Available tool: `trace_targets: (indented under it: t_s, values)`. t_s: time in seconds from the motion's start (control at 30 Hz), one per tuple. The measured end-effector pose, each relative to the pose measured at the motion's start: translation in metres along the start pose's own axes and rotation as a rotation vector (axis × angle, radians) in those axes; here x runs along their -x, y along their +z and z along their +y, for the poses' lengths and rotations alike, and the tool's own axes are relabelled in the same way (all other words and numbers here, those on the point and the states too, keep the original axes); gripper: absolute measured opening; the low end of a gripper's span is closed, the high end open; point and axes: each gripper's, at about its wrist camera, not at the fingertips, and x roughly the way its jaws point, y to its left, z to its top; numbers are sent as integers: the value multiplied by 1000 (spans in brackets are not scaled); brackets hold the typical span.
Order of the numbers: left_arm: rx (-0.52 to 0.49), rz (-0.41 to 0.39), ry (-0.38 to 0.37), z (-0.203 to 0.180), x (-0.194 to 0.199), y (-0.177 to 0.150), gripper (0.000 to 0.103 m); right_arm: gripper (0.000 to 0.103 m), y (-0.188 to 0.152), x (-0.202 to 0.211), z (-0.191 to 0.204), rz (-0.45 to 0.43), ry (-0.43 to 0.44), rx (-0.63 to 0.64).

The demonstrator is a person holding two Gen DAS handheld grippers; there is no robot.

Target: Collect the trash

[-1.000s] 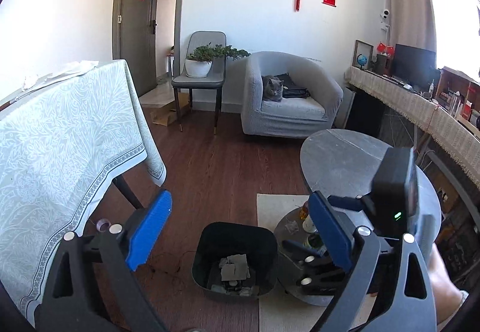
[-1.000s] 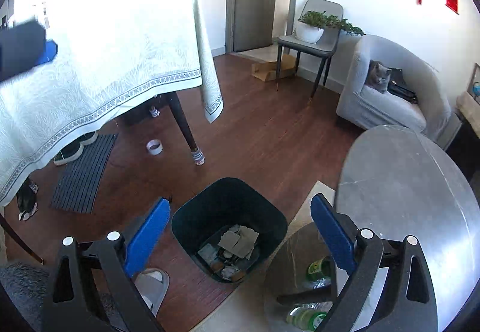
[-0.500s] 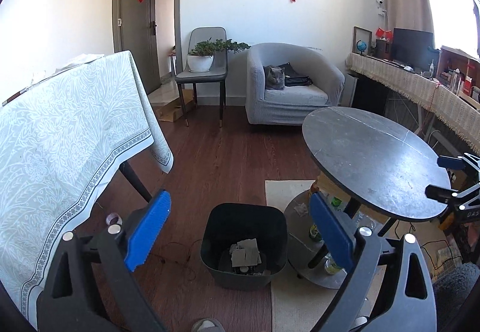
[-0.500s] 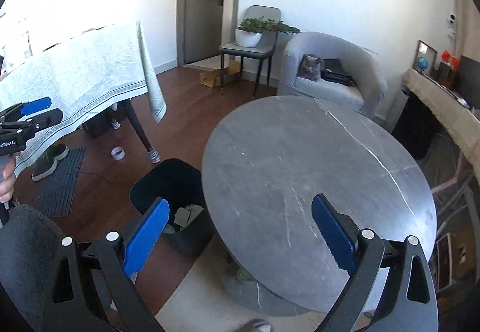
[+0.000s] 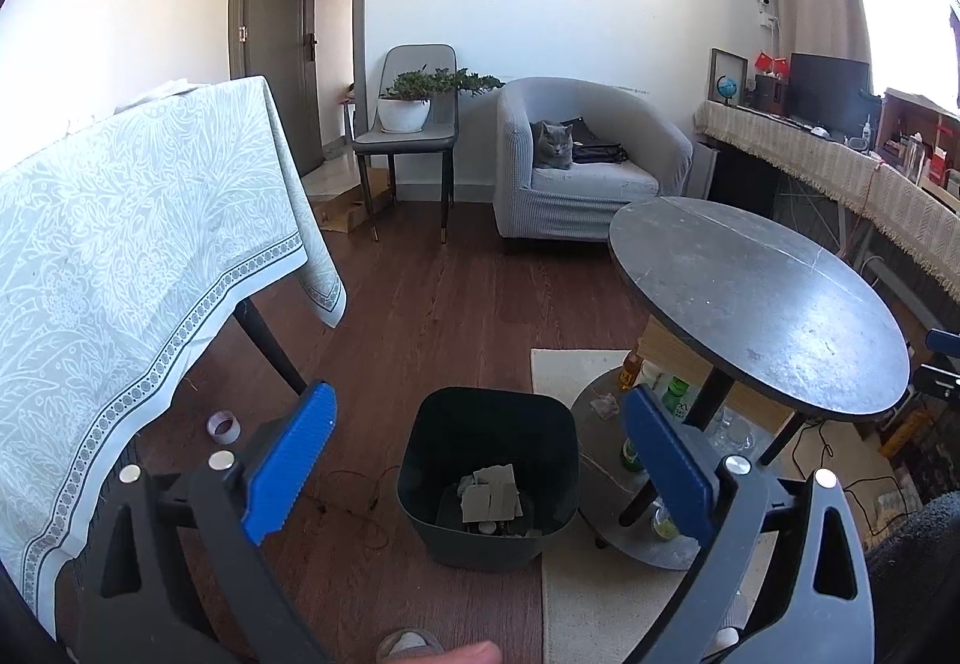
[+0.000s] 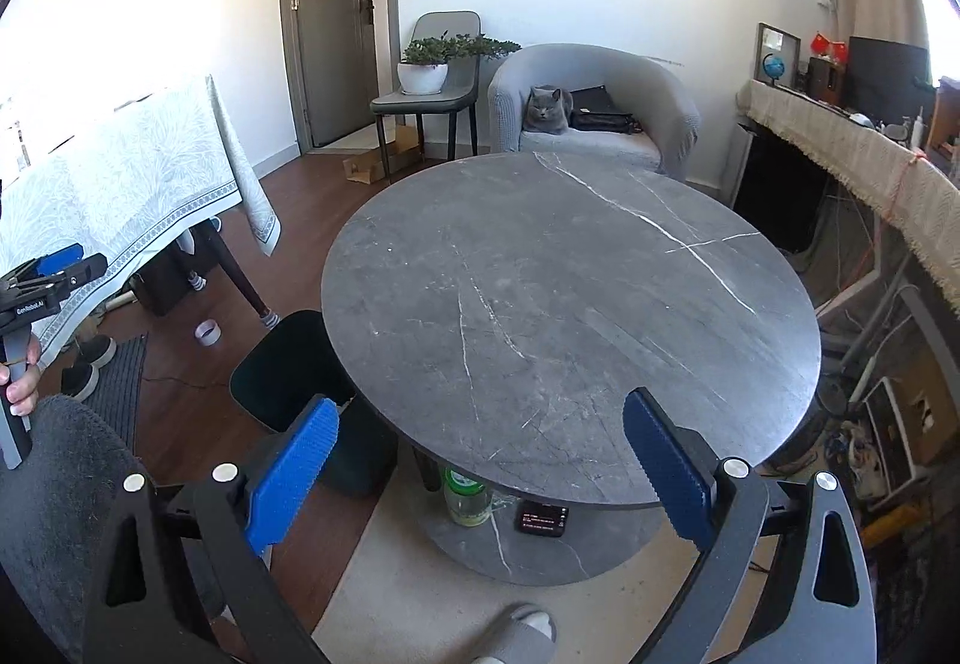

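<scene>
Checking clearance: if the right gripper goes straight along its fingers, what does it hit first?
Most likely the round grey tabletop. The right gripper, open and empty, looks down onto its near part, with nothing lying on the marble in between. Depth is unclear in the fisheye view, so the exact contact spot is a guess.

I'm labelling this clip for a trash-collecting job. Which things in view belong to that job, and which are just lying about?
Belongs to the job:
- trash bin on the floor, with paper scraps inside
- left tool and right tool, both open, holding nothing

Just lying about:
- round table, top bare
- bottles on its lower shelf
- tape roll on the floor
- cat in the armchair
- potted plant
</scene>
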Motion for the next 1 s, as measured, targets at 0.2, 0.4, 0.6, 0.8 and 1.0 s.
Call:
trace_targets:
  t_s: [0.2, 0.4, 0.6, 0.8, 1.0]
  values:
    - [16, 11, -12, 0, -4, -1, 99, 99, -3, 3, -7, -29, 28, -22]
    - [9, 22, -5, -5, -7, -2, 99, 99, -2, 8, -10, -52, 33, -49]
    - [9, 22, 7, -4, -8, -2, 99, 99, -1, 7, -4, -46, 29, -21]
    - [12, 22, 9, -3, -8, -2, 99, 99, 0, 7, -3, -45, 29, -14]
    - [16, 26, 15, -4, -8, -2, 99, 99, 0, 6, -1, -45, 30, -3]
